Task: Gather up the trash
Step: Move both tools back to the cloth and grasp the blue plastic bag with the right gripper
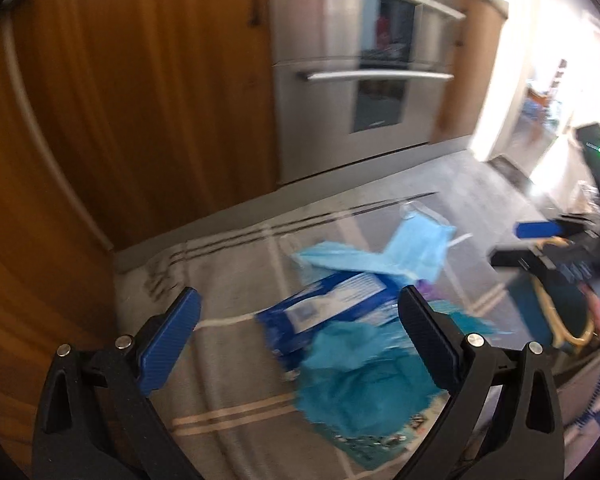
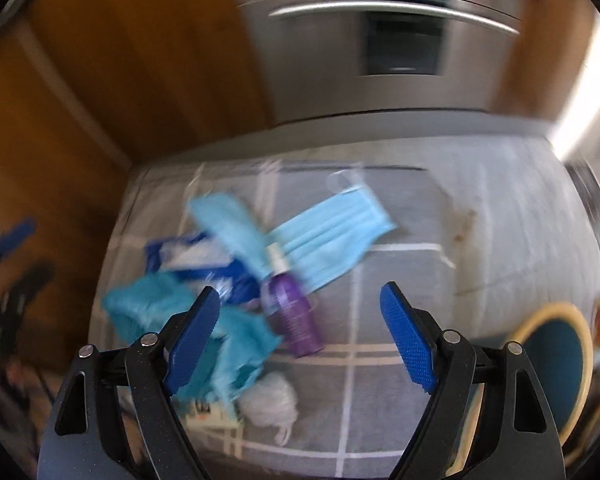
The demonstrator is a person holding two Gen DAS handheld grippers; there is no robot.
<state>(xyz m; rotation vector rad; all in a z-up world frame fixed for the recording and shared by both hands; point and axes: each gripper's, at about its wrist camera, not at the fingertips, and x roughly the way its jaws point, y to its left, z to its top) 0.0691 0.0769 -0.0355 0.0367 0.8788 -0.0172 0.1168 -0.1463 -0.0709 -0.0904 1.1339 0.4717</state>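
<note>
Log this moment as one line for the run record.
left hand-held gripper: open, empty | right hand-held gripper: open, empty | pale blue pleated face mask, purple plastic spray bottle: on rug

A grey rug (image 2: 412, 380) with white crossing lines covered the floor in front of the wooden cabinets. On it lay a heap of trash: a light blue face mask (image 2: 332, 236), a purple spray bottle (image 2: 292, 316) on its side touching the mask, a dark blue and white packet (image 1: 324, 304), crumpled teal paper (image 1: 360, 376), and a white crumpled ball (image 2: 270, 400). A teal bin with a yellow rim (image 2: 556, 364) stood at the right.
</note>
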